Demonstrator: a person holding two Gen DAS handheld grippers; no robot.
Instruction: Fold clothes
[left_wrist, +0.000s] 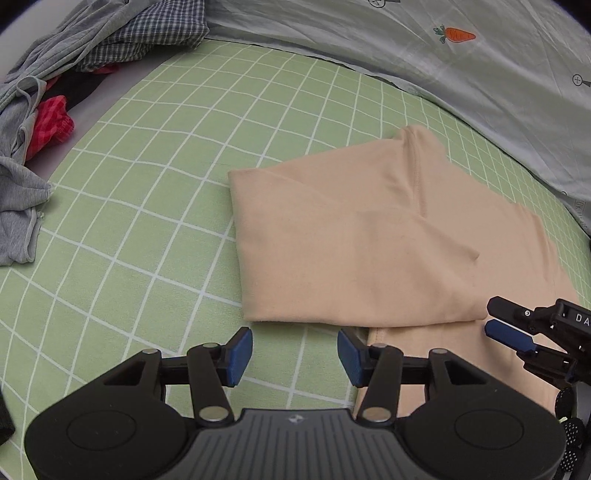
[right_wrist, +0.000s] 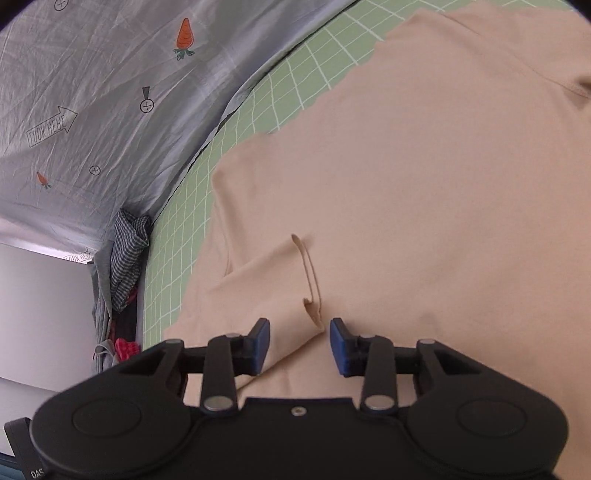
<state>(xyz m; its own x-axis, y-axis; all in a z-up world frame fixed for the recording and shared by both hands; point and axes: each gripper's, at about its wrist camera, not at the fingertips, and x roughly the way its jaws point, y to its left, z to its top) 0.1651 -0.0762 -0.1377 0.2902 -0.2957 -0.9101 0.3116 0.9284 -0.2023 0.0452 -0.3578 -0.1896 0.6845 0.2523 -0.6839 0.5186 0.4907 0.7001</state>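
Left wrist view: my left claw (left_wrist: 295, 354) hangs with its jaws apart and nothing between them, over the green checked sheet (left_wrist: 155, 192). The folded beige shirt (left_wrist: 354, 243) lies just beyond the tips, from 12 to 2 o'clock, its near edge close to my right-hand pad (left_wrist: 351, 356). My right claw (left_wrist: 506, 321) pokes in at 3 o'clock, over the shirt's lower layer. A heap of grey, checked and red clothes (left_wrist: 48, 81) sits at 10 o'clock, well apart from the shirt. A grey carrot-print cover (left_wrist: 443, 55) runs along the far edge, 12 to 2 o'clock.

Right wrist view: my right claw (right_wrist: 300, 345) has its jaws partly apart, and a raised fold of the shirt (right_wrist: 406, 192) stands between them; I cannot tell whether the pads press on it. The sheet (right_wrist: 258, 110) shows at 11 o'clock, the cover (right_wrist: 110, 74) at 10, the clothes (right_wrist: 125, 254) at 9.
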